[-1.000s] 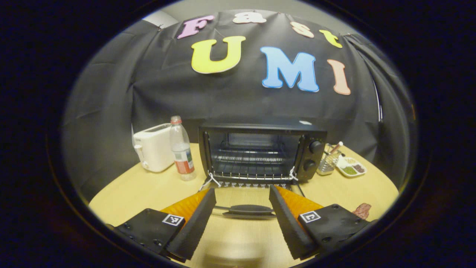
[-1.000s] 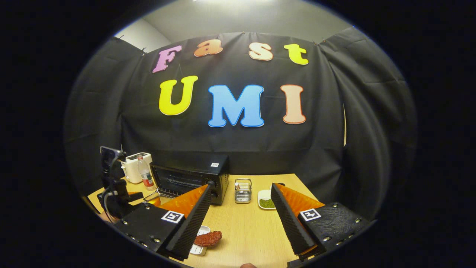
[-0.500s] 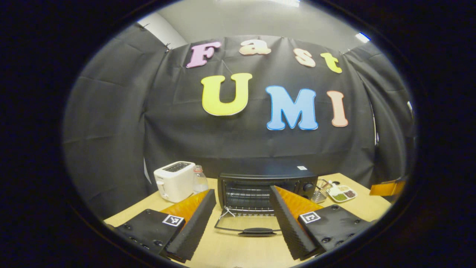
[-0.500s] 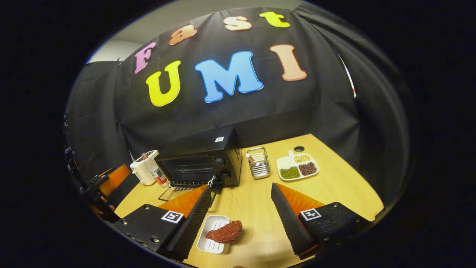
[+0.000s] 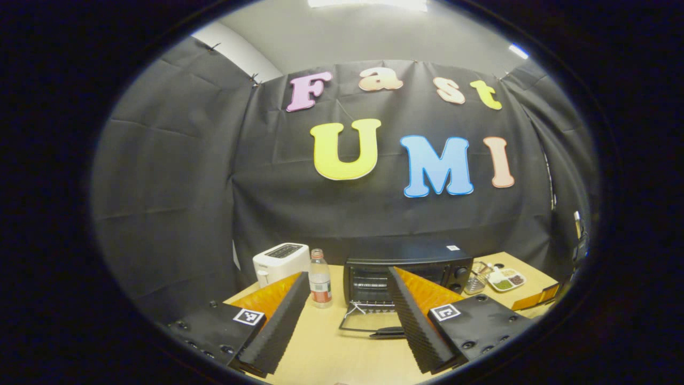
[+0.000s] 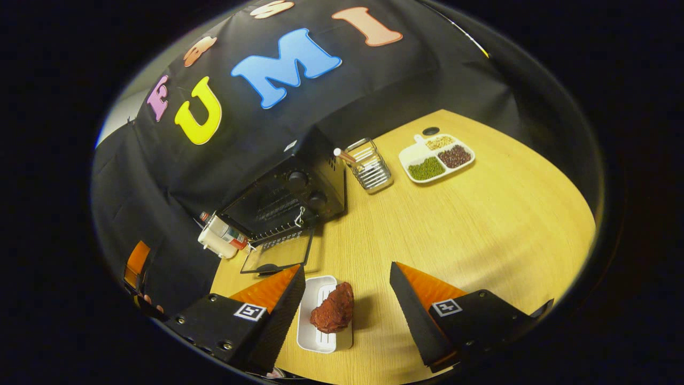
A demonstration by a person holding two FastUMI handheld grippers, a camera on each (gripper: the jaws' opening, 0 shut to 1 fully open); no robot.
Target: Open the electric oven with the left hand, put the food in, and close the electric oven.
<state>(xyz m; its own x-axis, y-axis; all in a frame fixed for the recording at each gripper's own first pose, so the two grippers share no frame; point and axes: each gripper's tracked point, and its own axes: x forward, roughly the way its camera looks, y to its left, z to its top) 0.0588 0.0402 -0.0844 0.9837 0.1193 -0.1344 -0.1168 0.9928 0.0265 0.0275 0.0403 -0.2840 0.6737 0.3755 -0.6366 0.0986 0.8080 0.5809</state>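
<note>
Left gripper view: left hand-held gripper [image 5: 348, 321] is hovering over the table [image 5: 331, 358], fingers spread wide, gripping nothing. Electric oven [image 5: 409, 272] is sitting at 12 o'clock, its door [image 5: 368, 326] lying flat open toward the camera. Bottle [image 5: 320, 279] with a label too small to read is standing just left of the oven; white toaster [image 5: 280, 262] at 11 o'clock.

Right gripper view: right hand-held gripper [image 6: 347, 305] is hanging wide apart, gripping nothing. Red meat piece [image 6: 334, 314] is lying on a white tray [image 6: 320, 339] between the fingers, touching neither. Oven [image 6: 286, 200] at 11 o'clock, wire basket [image 6: 368, 168] beside it, divided plate [image 6: 435, 159] at 1 o'clock. Sticker on the oven top is unreadable.
</note>
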